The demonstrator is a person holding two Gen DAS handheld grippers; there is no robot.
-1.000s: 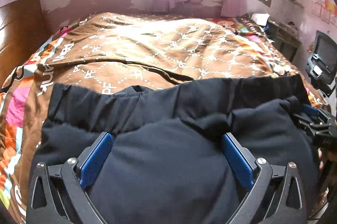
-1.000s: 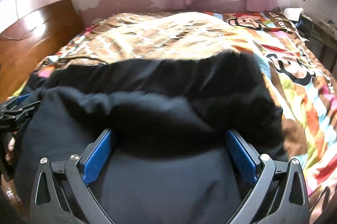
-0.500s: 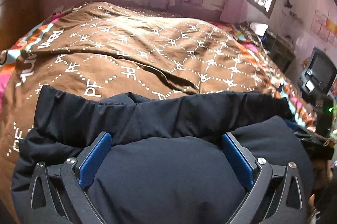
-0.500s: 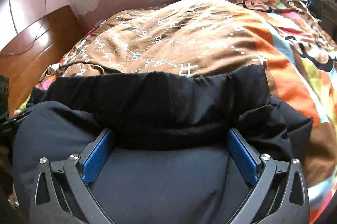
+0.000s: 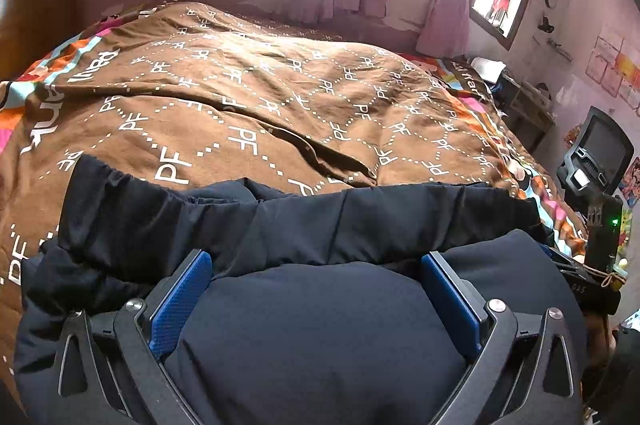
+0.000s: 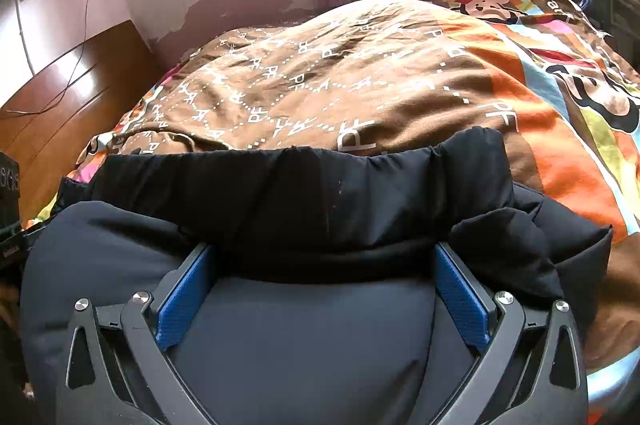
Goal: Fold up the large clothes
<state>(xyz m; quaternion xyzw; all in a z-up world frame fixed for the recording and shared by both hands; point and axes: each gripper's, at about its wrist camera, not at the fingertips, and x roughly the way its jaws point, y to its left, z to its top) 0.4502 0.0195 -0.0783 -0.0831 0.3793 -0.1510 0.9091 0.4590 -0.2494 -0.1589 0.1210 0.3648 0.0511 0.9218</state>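
Brown bedspread [image 5: 280, 97] repeats white "PF" lettering beyond the dark jacket [image 5: 320, 325].

A padded black jacket [image 5: 320, 325] of smooth, matt cloth is being seen, puffy and faintly sheened. Textured blue pads [image 5: 180, 301] are being shown on the matt black plastic left tongs [image 5: 320, 289], with bright metal screws. A soft, creased printed cloth bedspread [image 6: 360, 85] and a glossy wooden headboard [image 6: 60, 97] are being shown.
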